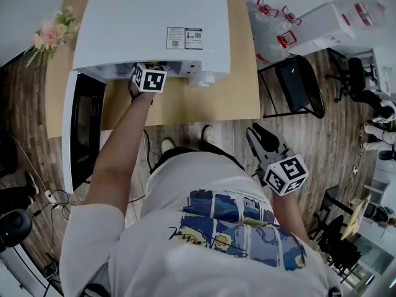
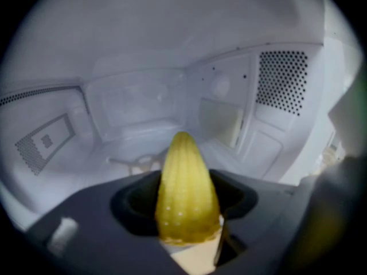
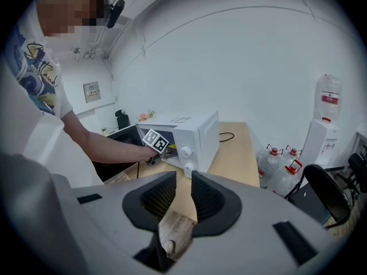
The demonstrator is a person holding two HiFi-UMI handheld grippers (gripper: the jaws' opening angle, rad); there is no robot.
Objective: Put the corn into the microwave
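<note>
The yellow corn (image 2: 186, 193) stands tip-forward between the jaws of my left gripper (image 2: 186, 208), which is shut on it inside the white microwave's cavity (image 2: 137, 107). From the head view the microwave (image 1: 154, 23) sits on the wooden table (image 1: 210, 107) with its dark door (image 1: 83, 125) swung open to the left. Only the left gripper's marker cube (image 1: 149, 77) shows at the opening; its jaws are hidden inside. My right gripper (image 1: 263, 140) hangs off the table's near right side, jaws slightly apart with nothing between them (image 3: 183, 191).
A black chair (image 1: 300, 85) stands right of the table, with water bottles (image 1: 272, 23) and a white dispenser (image 1: 337, 17) behind it. Flowers (image 1: 52, 33) sit at the table's far left corner. The microwave's knobs (image 3: 186, 158) face the right gripper's camera.
</note>
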